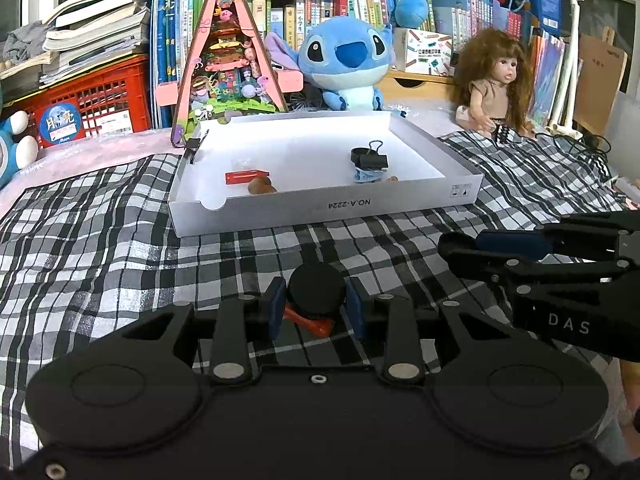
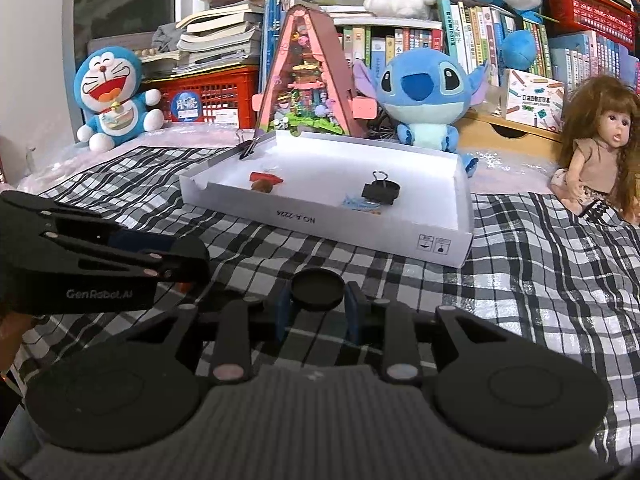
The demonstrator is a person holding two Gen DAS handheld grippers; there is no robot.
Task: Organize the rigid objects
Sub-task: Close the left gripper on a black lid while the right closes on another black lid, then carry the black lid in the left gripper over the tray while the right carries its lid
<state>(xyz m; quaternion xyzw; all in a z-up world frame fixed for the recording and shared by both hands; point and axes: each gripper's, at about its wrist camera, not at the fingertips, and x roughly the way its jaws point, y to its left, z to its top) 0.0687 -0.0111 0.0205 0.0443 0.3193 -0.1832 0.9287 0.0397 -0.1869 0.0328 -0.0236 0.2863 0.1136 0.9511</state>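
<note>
Tongs left (image 1: pixel 316 307) and right (image 2: pixel 317 307) each clench a round, matte-black disc.

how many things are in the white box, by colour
black binder clips: 2 (one clipped on the left wall, one lying inside)
red piece: 1
brown piece: 1
blue piece: 1, partly hidden under the clip
total in the white box: 5
</note>
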